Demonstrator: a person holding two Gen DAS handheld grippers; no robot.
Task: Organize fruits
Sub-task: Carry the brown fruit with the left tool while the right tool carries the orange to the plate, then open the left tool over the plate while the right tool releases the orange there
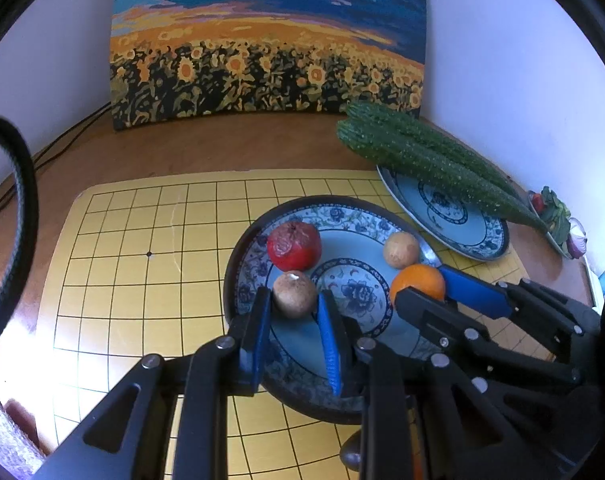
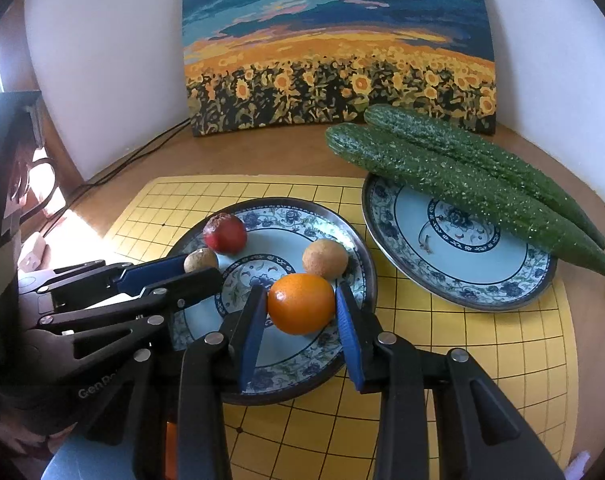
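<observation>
Blue pads line both tongs, and both tongs sit low over the same plate. The left gripper has its jaws on each side of a small brown fruit. The pads look very close to it, but I cannot tell if they squeeze it or have let go. The right gripper has its jaws around the orange. One pad seems to touch the orange and the other shows a thin gap, so I cannot tell if it grips either.

Both fruits are round and may roll. I think the best way is to keep each fruit in the middle of the pads, not at the tips. If the tongs are letting go, they should spread wide and lift straight up, so nothing gets bumped. The two tongs are near each other, so each should keep to its own side.

The fruit plate holds four things: the orange, the small brown fruit, a red fruit with wrinkled skin, and another brown fruit behind the orange. The second plate sits just beside it on the yellow grid mat. Two long green cucumbers lie across its far rim, and its middle is bare.
</observation>
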